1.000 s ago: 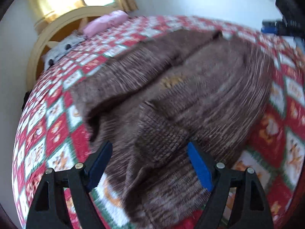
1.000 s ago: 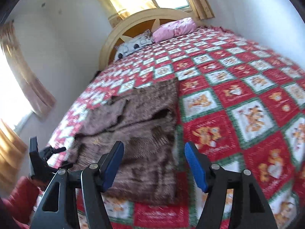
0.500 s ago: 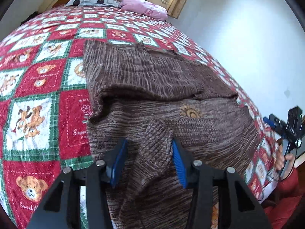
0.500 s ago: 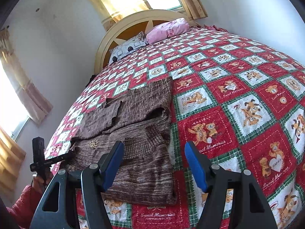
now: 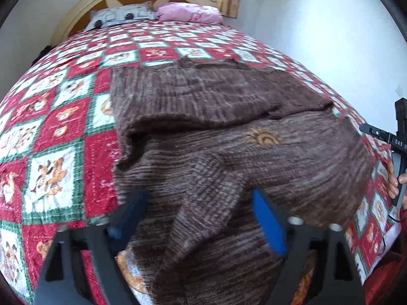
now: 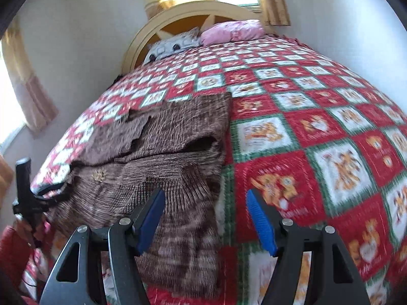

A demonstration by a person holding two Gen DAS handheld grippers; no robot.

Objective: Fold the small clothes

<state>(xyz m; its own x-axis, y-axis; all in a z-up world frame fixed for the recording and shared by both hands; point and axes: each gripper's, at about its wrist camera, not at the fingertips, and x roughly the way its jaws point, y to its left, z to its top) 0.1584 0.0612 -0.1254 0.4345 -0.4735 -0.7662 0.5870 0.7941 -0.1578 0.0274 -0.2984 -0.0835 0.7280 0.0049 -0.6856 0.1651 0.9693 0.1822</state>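
Note:
A small brown knitted sweater point(image 5: 229, 137) with an orange sun motif lies partly folded on the bed quilt point(image 5: 51, 127). A sleeve lies folded over its body. My left gripper point(image 5: 198, 218) is open, its blue pads on either side of the sleeve cuff, holding nothing. The sweater also shows in the right wrist view point(image 6: 162, 152). My right gripper point(image 6: 206, 218) is open and empty above the sweater's right edge near the hem. The left gripper point(image 6: 25, 195) shows at the far left of that view.
The red, white and green bear-patterned quilt point(image 6: 318, 139) covers the whole bed. A grey pillow point(image 5: 119, 16) and a pink pillow point(image 5: 188, 12) lie by the wooden headboard point(image 6: 193, 12). White walls stand on both sides. The right gripper's handle point(image 5: 396, 139) shows at the right edge.
My left gripper has opened wider and swung to face the headboard over the sleeve. My right gripper has moved closer to the sweater's right edge.

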